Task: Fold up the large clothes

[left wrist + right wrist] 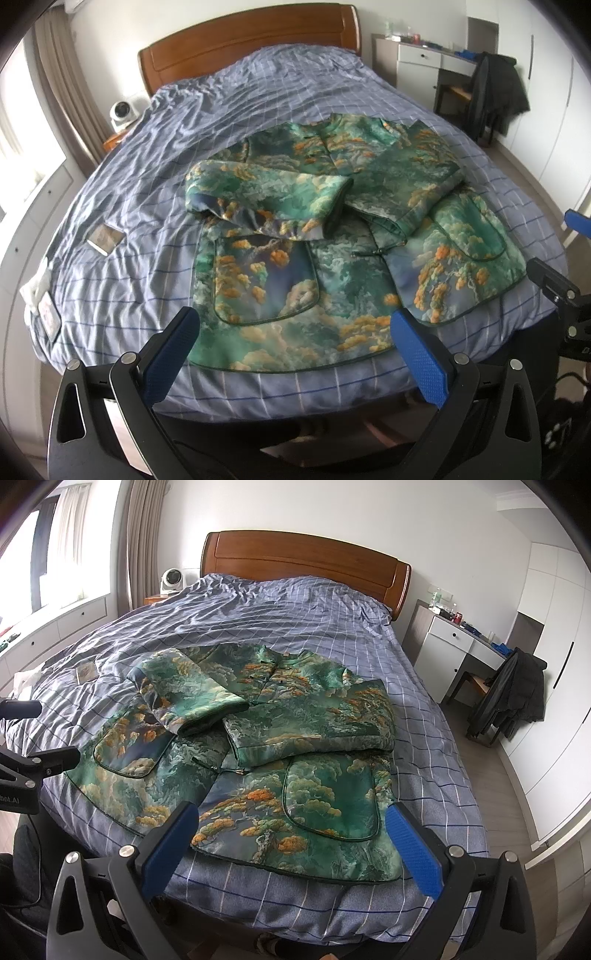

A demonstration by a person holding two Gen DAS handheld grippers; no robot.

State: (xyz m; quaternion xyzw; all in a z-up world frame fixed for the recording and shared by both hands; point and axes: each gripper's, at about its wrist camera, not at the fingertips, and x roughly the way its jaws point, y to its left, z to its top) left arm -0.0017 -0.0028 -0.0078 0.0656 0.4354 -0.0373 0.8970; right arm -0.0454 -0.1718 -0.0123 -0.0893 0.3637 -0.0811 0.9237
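A green padded jacket [332, 229] [266, 746] with orange and cream cloud print lies face up on the bed, its hem toward me. Both sleeves are folded across the chest: the left sleeve [266, 201] [184, 694] and the right sleeve [406, 184] [314, 720]. My left gripper [295, 325] hovers open above the near hem, with nothing between its blue pads. My right gripper [291, 819] is also open and empty, above the jacket's right pocket. Part of the other gripper's frame shows at the edge of each view.
The bed [147, 166] [332, 609] wears a crumpled blue checked cover below a wooden headboard [303, 561]. A small card [105, 239] and white items [37, 291] lie at its left side. A white desk [450, 650] and a chair hung with dark clothes [513, 698] stand to the right.
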